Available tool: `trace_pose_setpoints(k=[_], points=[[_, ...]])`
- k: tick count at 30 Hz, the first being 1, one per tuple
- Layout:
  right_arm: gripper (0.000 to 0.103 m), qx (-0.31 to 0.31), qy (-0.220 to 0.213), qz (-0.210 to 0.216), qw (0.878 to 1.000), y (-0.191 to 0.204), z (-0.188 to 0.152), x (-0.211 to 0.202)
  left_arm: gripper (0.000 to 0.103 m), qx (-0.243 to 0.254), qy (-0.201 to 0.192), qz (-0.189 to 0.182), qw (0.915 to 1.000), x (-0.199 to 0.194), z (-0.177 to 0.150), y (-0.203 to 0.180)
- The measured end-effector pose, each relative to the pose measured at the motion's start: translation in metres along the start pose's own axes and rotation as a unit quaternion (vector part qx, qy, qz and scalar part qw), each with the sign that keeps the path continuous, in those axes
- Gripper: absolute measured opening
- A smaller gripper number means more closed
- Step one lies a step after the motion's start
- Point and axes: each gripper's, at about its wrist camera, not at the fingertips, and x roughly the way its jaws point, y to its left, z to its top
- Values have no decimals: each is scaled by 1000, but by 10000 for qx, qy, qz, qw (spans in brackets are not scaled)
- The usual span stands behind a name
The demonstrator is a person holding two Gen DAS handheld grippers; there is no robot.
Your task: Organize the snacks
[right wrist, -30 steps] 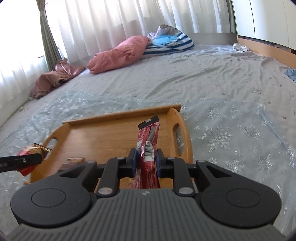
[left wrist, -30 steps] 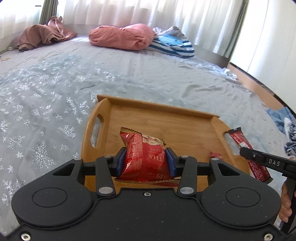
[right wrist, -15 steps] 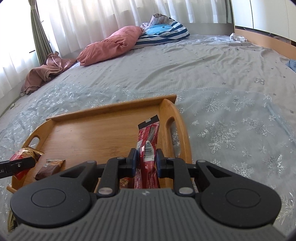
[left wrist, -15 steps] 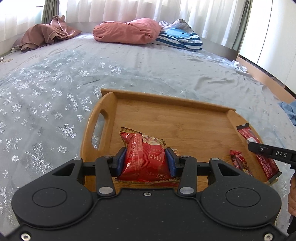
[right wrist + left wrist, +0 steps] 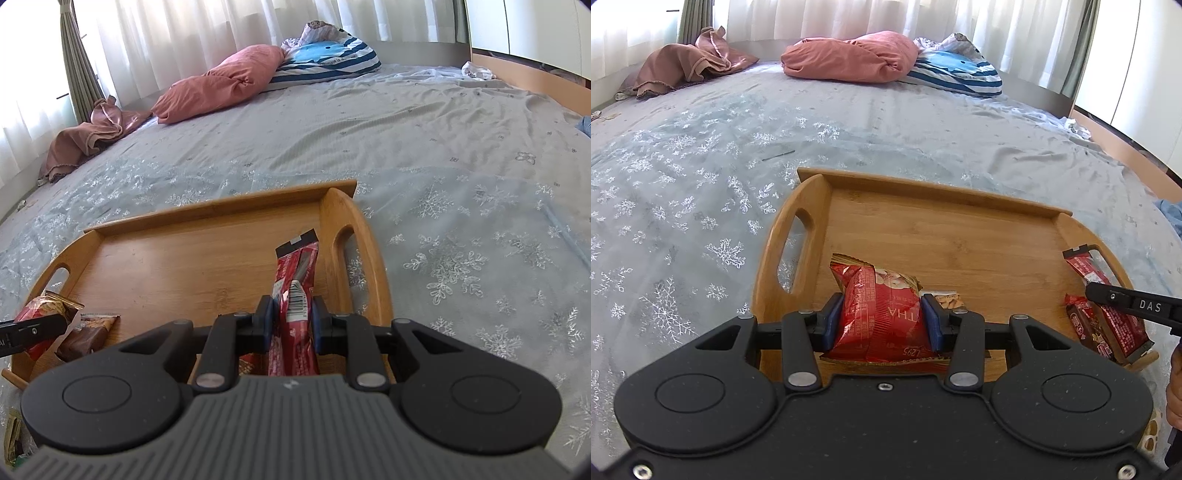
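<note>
On the bed [image 5: 923, 147], near its front edge, I see a wooden tray [image 5: 942, 229] with a cut-out handle at each short end. At the tray's left end, my left gripper [image 5: 882, 325] is clamped on a red snack bag [image 5: 882, 306], the blue pads pressing in on both sides of the pouch, which sits just above the tray's front left corner. Just right of that bag, a small brown wrapped snack [image 5: 947, 299] lies on the tray floor near the front rim. Further right, a dark red wrapped bar [image 5: 1084, 325] lies on the tray near the front right corner. At the tray's right end, my right gripper [image 5: 292, 325] is closed on a long red snack stick [image 5: 295, 291], held narrow side up, its black-tipped far end pointing toward the tray's far rim beside the right handle. Whether the stick touches the tray floor, I cannot tell. At the far edge of the bed, left to right, lie a brown cloth [image 5: 687, 66], a pink pillow [image 5: 849, 57] and a blue striped pillow [image 5: 956, 72].
</note>
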Motion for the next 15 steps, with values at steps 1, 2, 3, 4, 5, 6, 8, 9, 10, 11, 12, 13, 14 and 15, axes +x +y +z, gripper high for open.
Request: trace_pose_setpoints(k=[1,2,3,4,5,6,8,9,10,11,12,13,14,15], points=[[24,4,10,-3,10000,0,-1,1,42,4,4,-3,10000,1,-1,0],[24,12,14,-4,10000,1,-1,2,42,7,9,-8,10000,1,-1,-1],[24,22,12,2,10000,1,-2,2,42,10,19,-16,10000,2,-1,-1],[24,32,11,10,10000,1,-2,3,42,12,21,-20,10000,2,-2,-2],[24,41,9,21,10000,1,-2,3,42,18,12,-15,10000,2,-2,-2],[24,40,5,28,10000,0,-2,3,42,28,8,-13,10000,3,-2,-2],[24,29,-3,41,10000,1,-2,3,42,26,11,-13,10000,3,-2,-2],[24,29,-3,47,10000,1,-3,3,42,30,12,-18,10000,3,-2,-2],[24,35,-5,47,10000,0,-3,4,42,33,16,-19,10000,4,-2,-2],[24,45,-6,40,10000,0,-4,4,42,41,20,-19,10000,4,-2,-2],[24,60,-5,40,10000,-1,-4,4,43,52,19,-20,10000,4,-3,-2],[24,89,0,46,9999,-2,-4,5,43,57,13,-19,10000,4,-3,-3],[24,113,-1,56,9999,-3,-4,5,43,50,19,-19,10000,4,-3,-3],[24,120,-2,66,9999,-3,-4,5,43,46,21,-22,10000,5,-3,-3]])
